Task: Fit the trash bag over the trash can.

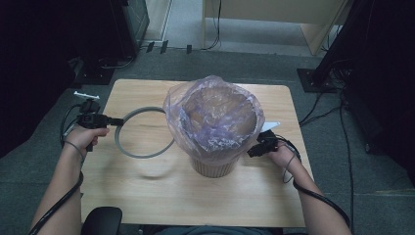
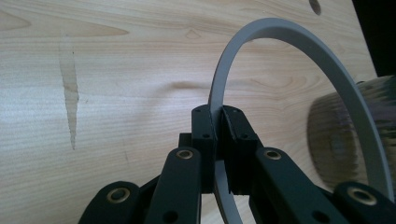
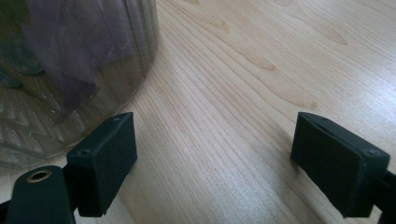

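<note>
A beige ribbed bin stands mid-table, lined with a purple plastic bag whose edge drapes over its rim. My left gripper is shut on a grey ring and holds it above the table, left of the bin; the ring's far side reaches the bag. In the left gripper view the two pads clamp the ring's band, and the bin shows blurred at the right. My right gripper sits low beside the bin's right side, open, its pads wide apart over bare wood with the bin at the left.
The wooden table has free room in front and at the left. Dark equipment and cables lie on the grey floor around it. A chair part shows at the bottom left.
</note>
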